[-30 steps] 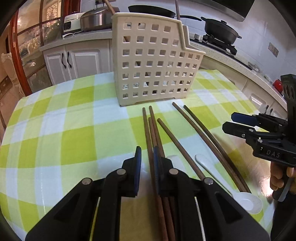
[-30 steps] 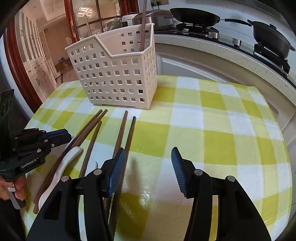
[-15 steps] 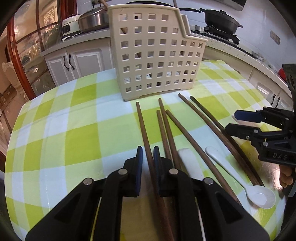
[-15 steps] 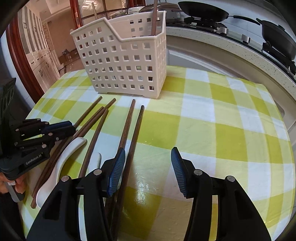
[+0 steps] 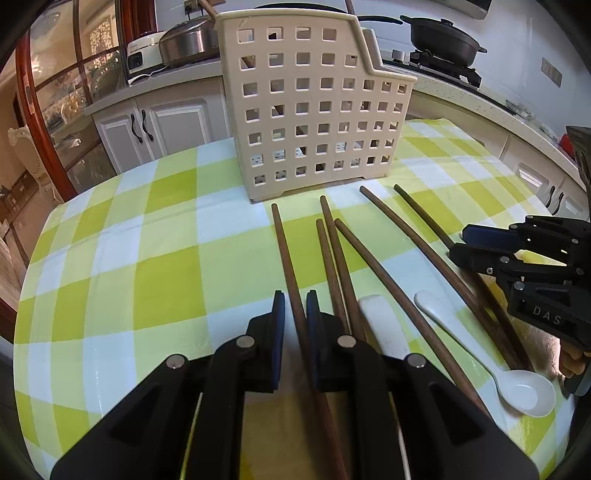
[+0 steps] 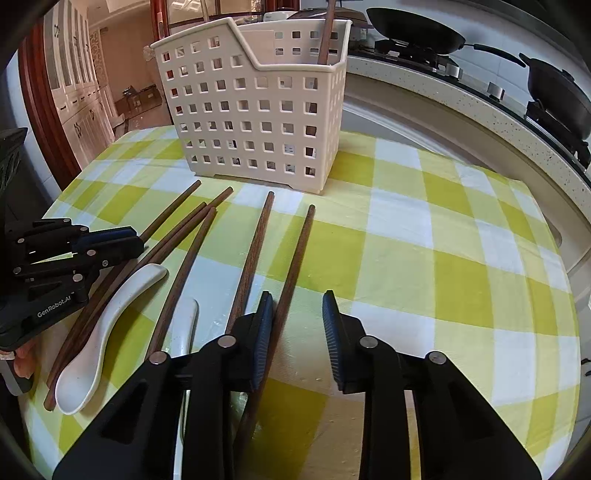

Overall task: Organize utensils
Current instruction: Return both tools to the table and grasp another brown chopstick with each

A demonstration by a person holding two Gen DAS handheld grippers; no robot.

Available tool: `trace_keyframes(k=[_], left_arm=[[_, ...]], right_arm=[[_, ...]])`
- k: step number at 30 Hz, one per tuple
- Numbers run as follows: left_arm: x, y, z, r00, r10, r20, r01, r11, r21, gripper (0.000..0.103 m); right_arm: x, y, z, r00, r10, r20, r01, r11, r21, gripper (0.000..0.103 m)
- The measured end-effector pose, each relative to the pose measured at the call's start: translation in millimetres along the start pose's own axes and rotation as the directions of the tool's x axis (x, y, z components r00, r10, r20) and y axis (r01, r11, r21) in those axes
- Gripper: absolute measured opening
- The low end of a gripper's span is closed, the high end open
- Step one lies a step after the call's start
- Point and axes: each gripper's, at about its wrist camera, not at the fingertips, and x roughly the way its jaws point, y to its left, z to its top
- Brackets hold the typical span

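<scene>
Low over the checked tablecloth (image 5: 110,295), the left gripper (image 5: 294,310) has its blue pads nearly together around one dark wooden chopstick (image 5: 286,266), the leftmost of the row, whose far tip points toward the cream perforated basket (image 5: 314,107) standing upright further back on the table. Just right of that stick lie two more chopsticks (image 5: 332,258) close together, then a single one (image 5: 388,280), then a pair (image 5: 428,240) running under the right gripper (image 6: 297,325). Two white ceramic spoons lie among them: one (image 5: 517,384) with its bowl near the right edge, the other (image 5: 384,325) only partly visible beside the left gripper. In the right wrist view, the right gripper's jaws have just been closing but a clear gap is left between them; the outermost chopstick (image 6: 295,266) runs along the inner face of its left pad, and the other pad stands apart from it. One chopstick (image 6: 325,33) stands tilted inside the basket.
</scene>
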Motion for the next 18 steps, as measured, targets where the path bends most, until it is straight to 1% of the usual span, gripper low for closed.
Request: trace_keyframes(k=[1, 3, 4, 5, 6, 14, 18], left_arm=[[-0.2, -1.0, -0.2, 1.000, 0.005, 0.001, -0.005, 1.000, 0.005, 0.013], [-0.1, -2.2, -0.2, 1.000, 0.013, 0.002, -0.013, 1.000, 0.012, 0.013], [-0.1, -2.5, -0.3, 1.000, 0.014, 0.002, -0.014, 1.000, 0.015, 0.013], [-0.1, -2.5, -0.4, 1.000, 0.014, 0.001, -0.014, 1.000, 0.018, 0.011], [-0.5, -2.4, -0.6, 1.000, 0.016, 0.000, -0.016, 1.000, 0.019, 0.009], [-1.9, 0.2, -1.3, 1.000, 0.020, -0.004, -0.020, 1.000, 0.005, 0.008], [-5.7, 5.3, -0.4, 1.000, 0.016, 0.004, -0.016, 1.000, -0.013, 0.008]], right_arm=[[0.1, 0.6, -0.1, 1.000, 0.001, 0.001, -0.001, 1.000, -0.001, 0.020], [0.5, 1.5, 0.2, 1.000, -0.001, 0.004, 0.001, 1.000, -0.008, 0.013], [0.5, 1.5, 0.3, 1.000, -0.004, 0.006, 0.004, 1.000, -0.008, 0.012], [0.4, 1.5, 0.4, 1.000, -0.004, 0.007, 0.004, 1.000, -0.008, 0.009], [0.3, 1.6, 0.0, 1.000, -0.004, 0.008, 0.004, 1.000, -0.007, 0.009], [-0.1, -0.1, -0.3, 1.000, -0.008, 0.011, 0.008, 1.000, -0.001, 0.006], [-5.1, -1.9, 1.3, 1.000, -0.007, 0.028, 0.007, 1.000, 0.005, 0.006]])
